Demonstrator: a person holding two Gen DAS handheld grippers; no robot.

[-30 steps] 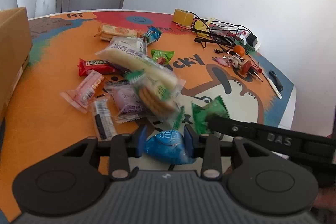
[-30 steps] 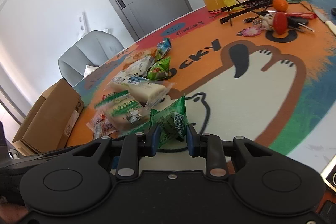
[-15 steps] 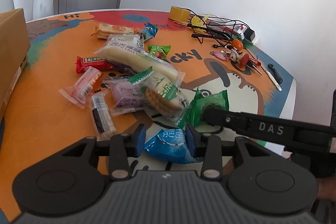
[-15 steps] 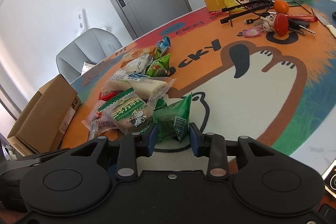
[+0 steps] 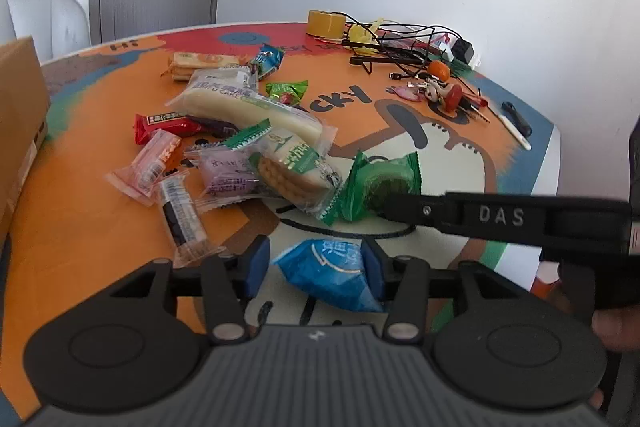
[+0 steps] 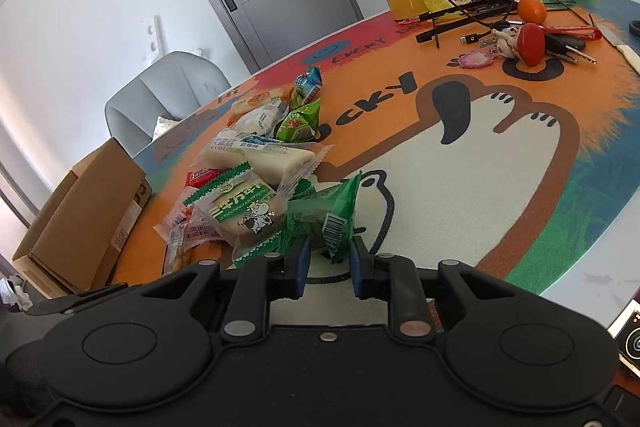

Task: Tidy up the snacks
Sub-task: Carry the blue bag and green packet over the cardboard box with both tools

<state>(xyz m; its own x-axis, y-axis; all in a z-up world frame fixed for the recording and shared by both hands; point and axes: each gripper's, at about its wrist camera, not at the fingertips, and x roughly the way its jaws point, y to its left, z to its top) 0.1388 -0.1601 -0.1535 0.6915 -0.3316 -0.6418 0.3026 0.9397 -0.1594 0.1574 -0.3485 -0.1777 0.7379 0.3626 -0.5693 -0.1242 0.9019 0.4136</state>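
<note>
A pile of wrapped snacks lies on the orange cartoon table mat [image 5: 80, 219]. A blue snack packet [image 5: 334, 273] sits between the open pads of my left gripper [image 5: 316, 263]; the left pad stands apart from it. My right gripper [image 6: 326, 261] has its jaws narrow around the edge of a green snack packet [image 6: 332, 211], which also shows in the left wrist view [image 5: 380, 183] under the right gripper's finger. A green-and-white biscuit pack [image 6: 244, 211] leans against the green packet. A long white cake pack [image 5: 248, 103] lies behind.
A cardboard box [image 6: 80, 203] stands at the table's left edge. Cables, a yellow tape roll [image 5: 325, 23], an orange ball [image 6: 532, 9], keys and pens lie at the far right. A grey chair [image 6: 160, 95] stands behind the table.
The biscuit pack, blurred and moving a second ago, now rests against the green packet. Both views have shifted slightly. The right jaws have narrowed on the green packet.
</note>
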